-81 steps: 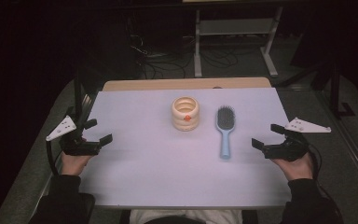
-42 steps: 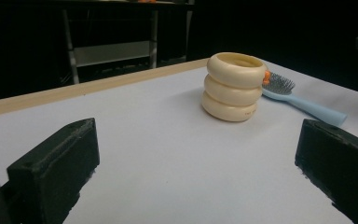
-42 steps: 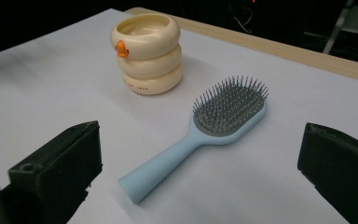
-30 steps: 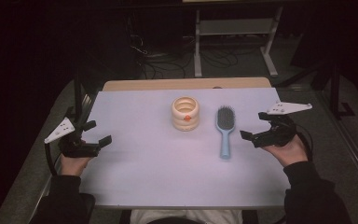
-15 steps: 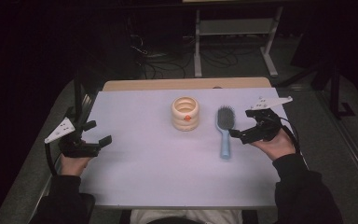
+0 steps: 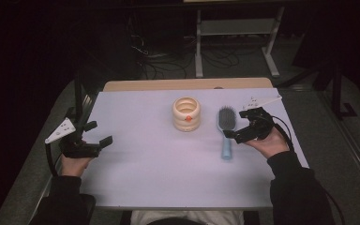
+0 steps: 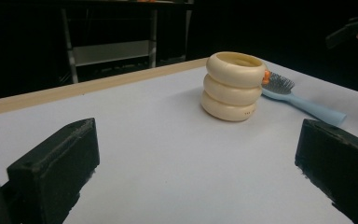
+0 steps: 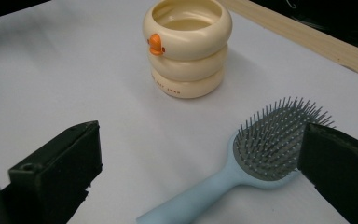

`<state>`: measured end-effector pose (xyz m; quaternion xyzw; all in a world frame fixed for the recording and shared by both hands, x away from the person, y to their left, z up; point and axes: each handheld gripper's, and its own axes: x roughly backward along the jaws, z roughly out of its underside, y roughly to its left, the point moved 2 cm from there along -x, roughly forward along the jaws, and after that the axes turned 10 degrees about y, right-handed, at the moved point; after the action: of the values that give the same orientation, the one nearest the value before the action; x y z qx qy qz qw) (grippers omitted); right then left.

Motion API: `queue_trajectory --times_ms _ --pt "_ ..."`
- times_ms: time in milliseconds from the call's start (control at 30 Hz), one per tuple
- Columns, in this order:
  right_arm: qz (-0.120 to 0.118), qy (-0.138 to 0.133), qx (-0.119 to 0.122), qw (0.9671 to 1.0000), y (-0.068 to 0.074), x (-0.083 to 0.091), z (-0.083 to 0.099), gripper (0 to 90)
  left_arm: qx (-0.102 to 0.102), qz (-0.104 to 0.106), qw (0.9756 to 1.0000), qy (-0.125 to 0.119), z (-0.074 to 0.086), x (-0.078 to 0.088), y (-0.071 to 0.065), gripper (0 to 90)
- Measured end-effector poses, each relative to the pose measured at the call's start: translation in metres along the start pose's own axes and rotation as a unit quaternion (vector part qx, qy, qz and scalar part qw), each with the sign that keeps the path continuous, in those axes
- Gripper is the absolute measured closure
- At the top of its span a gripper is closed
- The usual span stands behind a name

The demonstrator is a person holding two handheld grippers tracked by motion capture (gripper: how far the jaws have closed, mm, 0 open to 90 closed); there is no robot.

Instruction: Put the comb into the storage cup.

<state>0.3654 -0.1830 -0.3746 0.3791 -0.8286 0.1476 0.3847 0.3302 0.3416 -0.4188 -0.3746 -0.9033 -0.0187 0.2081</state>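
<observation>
Two grippers work over a pale lilac table [image 6: 168, 173] in the high view. The right gripper [image 6: 238, 134] sits just beside the light blue hairbrush [image 6: 226, 129], its jaw tips reaching toward the handle below the bristle head, held by the person's right hand [image 6: 267, 143]. Whether the tips touch the handle cannot be told from above. The hairbrush lies flat, bristles up, head toward the far edge, handle pointing back toward the person. Just to its left stands a cream holder of three stacked rings [image 6: 186, 114] with a small orange knob on its side. The left gripper [image 6: 101, 140] rests near the left edge of the table, well apart from both things, jaws spread and holding nothing.

From the left gripper view, its two black jaws stand wide apart at the lower corners with bare table between them. The cream ring holder [image 7: 233, 86] stands upright farther off, and the hairbrush [image 7: 298, 100] lies behind and beside it.

From the right gripper view, the jaws are wide open and grip nothing. The hairbrush [image 8: 256, 158] lies between them, its grey bristle pad close to the jaw at the right, its handle running down toward the bottom edge. The cream ring holder [image 8: 187, 49] stands beyond, orange knob facing the camera.
</observation>
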Motion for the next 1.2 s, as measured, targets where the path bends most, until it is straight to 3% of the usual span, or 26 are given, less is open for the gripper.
queue_trajectory --times_ms 233,833,1033,1200 --pt "-0.006 0.017 0.002 0.9998 -0.004 -0.013 -0.001 0.0 0.001 0.0 1.0 -0.001 0.0 0.0 0.0 0.0" --pt "-0.05 0.063 0.014 0.9966 -0.004 -0.042 -0.003 20.2 0.001 0.0 1.0 -0.001 0.0 0.0 0.0 0.0" --pt "-0.049 0.077 0.018 0.9957 -0.005 -0.047 -0.001 33.9 0.001 0.0 1.0 -0.001 0.0 0.0 0.0 0.0" --pt "-0.042 0.078 0.014 0.996 -0.006 -0.05 -0.001 53.7 0.0 0.0 1.0 -0.001 0.0 0.0 0.0 0.0"
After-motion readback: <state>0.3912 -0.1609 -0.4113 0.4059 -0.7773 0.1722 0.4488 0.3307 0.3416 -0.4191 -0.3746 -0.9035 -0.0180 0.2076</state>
